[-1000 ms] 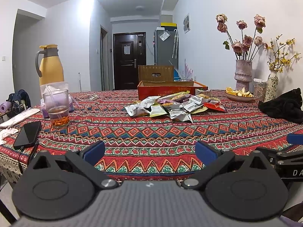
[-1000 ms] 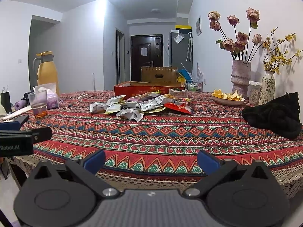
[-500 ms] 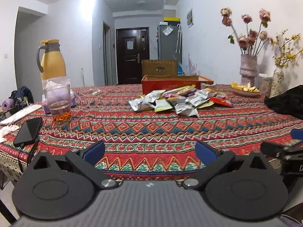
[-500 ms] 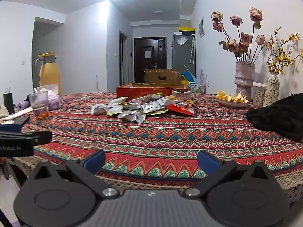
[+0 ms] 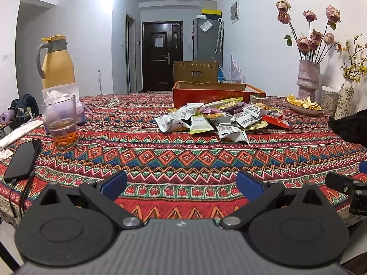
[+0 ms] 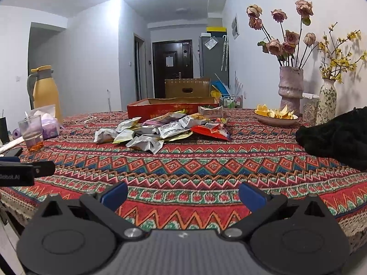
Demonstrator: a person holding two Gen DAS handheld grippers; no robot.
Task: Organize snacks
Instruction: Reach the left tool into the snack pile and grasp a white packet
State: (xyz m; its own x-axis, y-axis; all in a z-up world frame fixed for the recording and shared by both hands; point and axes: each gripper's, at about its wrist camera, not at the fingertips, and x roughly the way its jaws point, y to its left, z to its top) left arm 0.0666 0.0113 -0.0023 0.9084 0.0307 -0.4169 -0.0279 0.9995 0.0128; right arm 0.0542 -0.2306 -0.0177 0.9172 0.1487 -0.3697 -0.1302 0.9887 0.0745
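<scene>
Left wrist: snack pile (image 5: 220, 120) overlapped; black cloth (image 5: 351, 127) cut off.

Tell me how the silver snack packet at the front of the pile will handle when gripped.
The silver snack packet looks crinkled and puffed, so it probably yields and crackles under the pads. It seems light, likely sliding on the tablecloth if nudged. Its glossy film may slip.

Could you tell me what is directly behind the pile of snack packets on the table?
An open red cardboard box stands right behind the snack packets, and a brown wooden crate shows beyond it. The box's near wall hides whatever lies inside.
</scene>
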